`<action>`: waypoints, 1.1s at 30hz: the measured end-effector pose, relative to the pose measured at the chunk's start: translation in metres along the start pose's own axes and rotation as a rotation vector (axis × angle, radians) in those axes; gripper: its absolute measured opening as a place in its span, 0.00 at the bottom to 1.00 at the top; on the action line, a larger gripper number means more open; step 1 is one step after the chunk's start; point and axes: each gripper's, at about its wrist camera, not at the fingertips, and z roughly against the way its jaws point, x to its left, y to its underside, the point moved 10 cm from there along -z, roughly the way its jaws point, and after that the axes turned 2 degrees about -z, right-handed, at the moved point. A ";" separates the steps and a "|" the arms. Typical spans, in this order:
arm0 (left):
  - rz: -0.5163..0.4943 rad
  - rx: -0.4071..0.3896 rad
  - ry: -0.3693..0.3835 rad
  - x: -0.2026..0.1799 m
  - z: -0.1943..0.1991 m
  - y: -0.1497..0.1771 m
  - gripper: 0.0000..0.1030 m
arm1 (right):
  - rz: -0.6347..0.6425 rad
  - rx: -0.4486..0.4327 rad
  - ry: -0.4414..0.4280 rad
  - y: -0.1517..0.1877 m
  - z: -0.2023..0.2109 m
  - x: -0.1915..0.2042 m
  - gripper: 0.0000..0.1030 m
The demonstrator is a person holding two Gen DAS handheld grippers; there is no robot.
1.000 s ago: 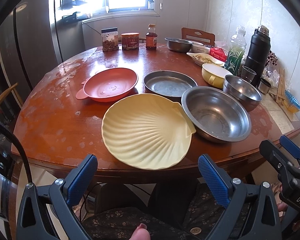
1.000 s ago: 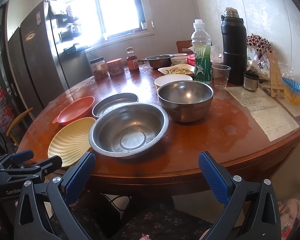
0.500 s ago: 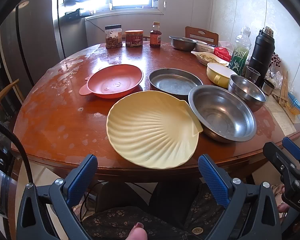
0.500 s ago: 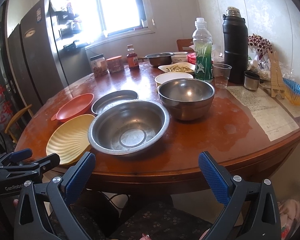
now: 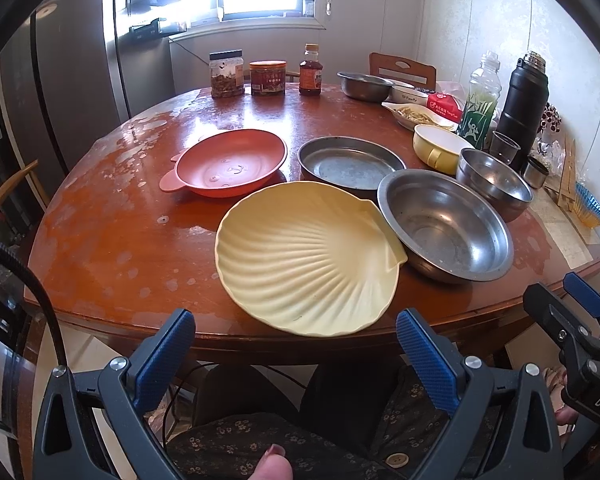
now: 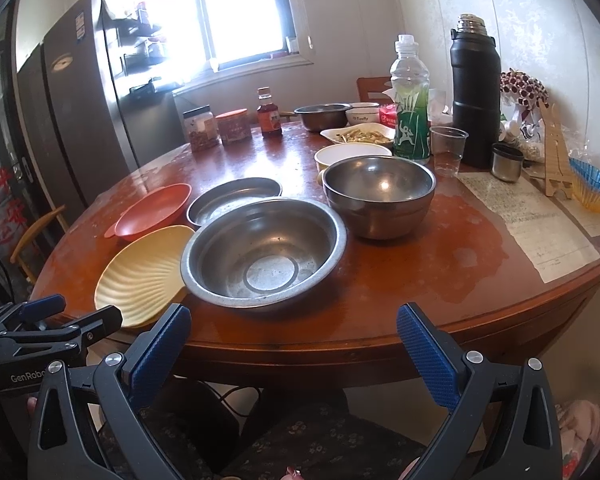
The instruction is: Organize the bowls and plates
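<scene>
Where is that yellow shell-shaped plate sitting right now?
The shell-shaped plate lies at the table's near edge, just ahead of the left tongs, touching the big steel bowl on its right.

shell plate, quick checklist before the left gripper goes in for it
1. Left gripper open and empty: ok.
2. Shell plate lined up ahead of it, near rim at the table edge: ok.
3. Plate clear of neighbours: not ok, its right corner looks to overlap the big steel bowl's rim.
4. Nothing resting in the plate: ok.
5. Right gripper open, out of the path, off to the right: ok.
6. Near rim raised enough for a finger underneath: cannot tell.
</scene>
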 end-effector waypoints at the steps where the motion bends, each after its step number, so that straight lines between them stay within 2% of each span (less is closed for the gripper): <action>1: 0.000 0.001 0.000 0.000 0.000 0.000 0.99 | 0.001 -0.003 0.002 0.000 0.001 0.000 1.00; 23: 0.013 -0.003 0.001 0.006 0.002 -0.001 0.99 | 0.032 0.003 0.005 -0.003 0.003 0.010 1.00; 33: 0.064 -0.018 -0.016 0.035 0.004 -0.006 0.99 | 0.051 0.034 -0.104 0.000 0.001 0.040 1.00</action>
